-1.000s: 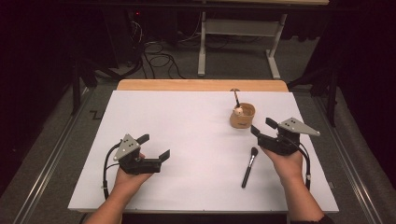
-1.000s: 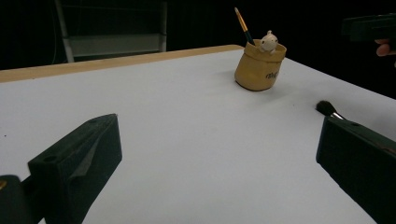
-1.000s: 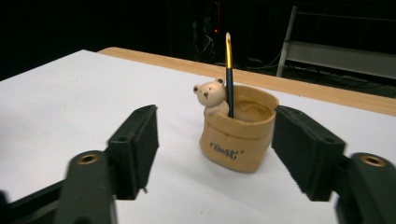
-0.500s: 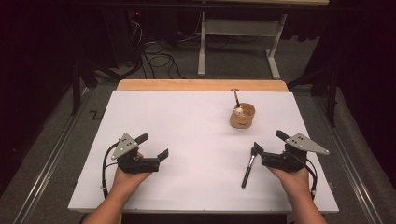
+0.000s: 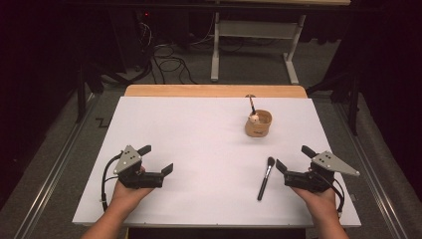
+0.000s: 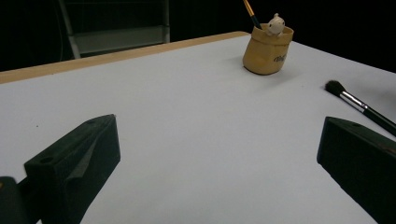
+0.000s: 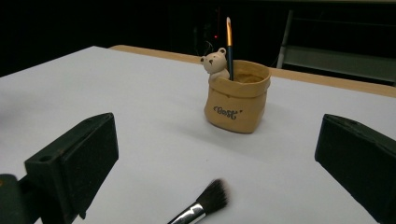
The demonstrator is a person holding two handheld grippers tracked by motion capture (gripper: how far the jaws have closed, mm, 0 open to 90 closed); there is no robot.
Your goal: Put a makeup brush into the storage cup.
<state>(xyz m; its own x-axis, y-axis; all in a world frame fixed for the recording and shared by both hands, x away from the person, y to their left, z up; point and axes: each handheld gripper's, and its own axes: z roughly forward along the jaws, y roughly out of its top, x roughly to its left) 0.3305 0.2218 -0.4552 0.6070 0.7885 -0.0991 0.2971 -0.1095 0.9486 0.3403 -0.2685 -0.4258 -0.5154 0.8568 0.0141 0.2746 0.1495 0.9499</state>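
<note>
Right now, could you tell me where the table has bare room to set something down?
The white tabletop is bare between the left gripper and the makeup brush, and all along the far left up to the wooden edge. It is crowded only on the right, around the bear-trimmed pot, brush and right gripper.

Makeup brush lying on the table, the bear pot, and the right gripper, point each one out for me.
makeup brush [image 5: 264,178], high view, middle of its handle
bear pot [image 7: 238,103], right gripper view, front wall by the lettering
right gripper [image 5: 293,162], high view, midway between its fingertips

Black-handled makeup brush [image 5: 264,177] lies flat on white table [image 5: 199,149], bristles toward, perhaps, tan pot [image 5: 259,124].
</note>
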